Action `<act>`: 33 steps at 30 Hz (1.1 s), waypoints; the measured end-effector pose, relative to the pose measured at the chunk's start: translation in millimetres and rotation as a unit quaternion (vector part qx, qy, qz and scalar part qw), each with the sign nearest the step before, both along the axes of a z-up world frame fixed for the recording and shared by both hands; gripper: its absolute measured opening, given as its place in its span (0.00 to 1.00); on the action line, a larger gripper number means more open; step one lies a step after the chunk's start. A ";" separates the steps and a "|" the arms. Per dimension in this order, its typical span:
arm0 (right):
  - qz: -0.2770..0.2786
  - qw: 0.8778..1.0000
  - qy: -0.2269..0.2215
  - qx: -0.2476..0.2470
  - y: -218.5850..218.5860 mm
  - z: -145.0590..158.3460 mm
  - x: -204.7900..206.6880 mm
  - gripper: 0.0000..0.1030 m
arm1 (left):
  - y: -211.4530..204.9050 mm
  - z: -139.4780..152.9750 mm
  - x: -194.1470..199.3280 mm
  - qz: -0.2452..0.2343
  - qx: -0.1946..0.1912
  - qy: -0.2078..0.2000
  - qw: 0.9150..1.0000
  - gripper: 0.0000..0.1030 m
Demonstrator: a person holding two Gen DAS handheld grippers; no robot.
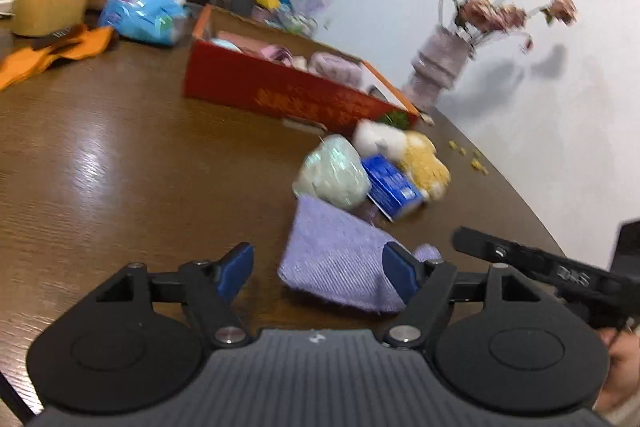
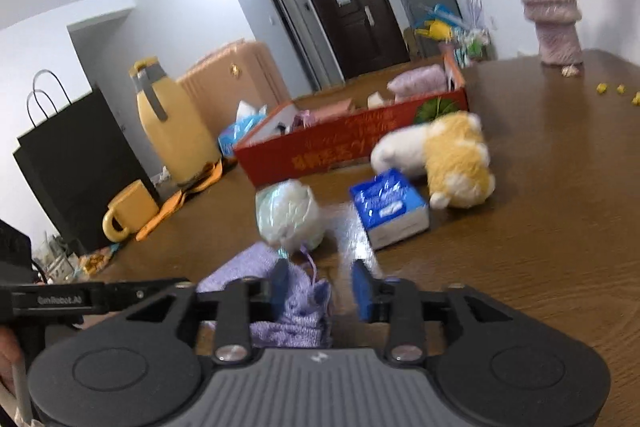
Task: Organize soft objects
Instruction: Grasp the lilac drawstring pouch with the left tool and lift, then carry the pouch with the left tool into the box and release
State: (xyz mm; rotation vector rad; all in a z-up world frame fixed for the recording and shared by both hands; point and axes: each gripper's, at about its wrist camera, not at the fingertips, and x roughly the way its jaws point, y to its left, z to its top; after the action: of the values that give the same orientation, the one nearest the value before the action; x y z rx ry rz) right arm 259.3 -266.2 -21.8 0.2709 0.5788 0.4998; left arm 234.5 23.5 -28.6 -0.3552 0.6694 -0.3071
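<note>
Left wrist view puts the folded lilac knitted cloth (image 1: 340,255) right ahead of us, lying flat on the dark brown wood-grain table (image 1: 120,163). Its ribbed weave looks soft and slightly fuzzy, with a rounded folded edge nearest the camera. Our left gripper (image 1: 318,269) has its blue-padded fingers spread wide; the right-side pad overlaps the cloth's corner, though we cannot tell whether it touches. From the right wrist view the same cloth (image 2: 280,291) sits bunched under our right gripper (image 2: 320,287), whose fingers are also apart, gripping nothing; the left pad lies over the knit.

Just beyond the cloth rests a crinkly clear plastic bag of pale green-white filling (image 1: 332,173), rounded and glossy. Touching it on the right is a small blue and white rectangular tissue pack (image 1: 390,187), and against that a fluffy yellow and white plush toy (image 1: 416,157) lying on its side.

Behind them stands a long, shallow red cardboard box (image 1: 288,95) with gold lettering, holding pink and mauve rolled fabrics. Farther back we see a ribbed mauve vase of dusty-pink flowers (image 1: 438,67), a smooth yellow jug (image 2: 168,123), a yellow mug (image 2: 128,213) and a matte black paper bag (image 2: 76,163).
</note>
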 end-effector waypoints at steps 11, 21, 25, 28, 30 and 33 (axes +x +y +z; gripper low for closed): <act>0.001 0.998 0.055 0.017 11.9 -35.3 8.3 0.26 | -4.0 -19.5 13.7 -0.026 -0.018 0.030 0.999 0.19; 0.040 0.999 0.036 0.009 12.7 -16.3 4.9 0.14 | -9.6 6.0 0.3 -0.077 -0.022 -0.002 0.997 0.11; 0.059 0.997 -0.033 0.026 1.9 35.2 12.6 0.14 | -9.6 56.8 5.7 -0.105 -0.033 -0.090 0.990 0.11; 0.055 0.995 -0.086 0.014 -0.6 72.9 49.3 0.14 | -11.9 92.2 42.3 -0.116 -0.024 -0.142 0.983 0.11; 0.047 0.992 -0.113 -0.011 5.7 92.7 86.4 0.14 | -15.1 106.7 84.8 -0.115 -0.010 -0.149 0.982 0.11; 0.044 0.992 -0.105 -0.048 22.1 111.2 167.5 0.14 | -17.0 112.6 160.3 -0.100 0.020 -0.130 0.986 0.11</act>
State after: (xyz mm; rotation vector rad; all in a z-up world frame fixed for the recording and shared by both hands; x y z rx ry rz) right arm 426.8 -244.1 89.5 0.0987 0.4088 0.5768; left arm 394.8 6.5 84.0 -0.2050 0.4527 -0.5207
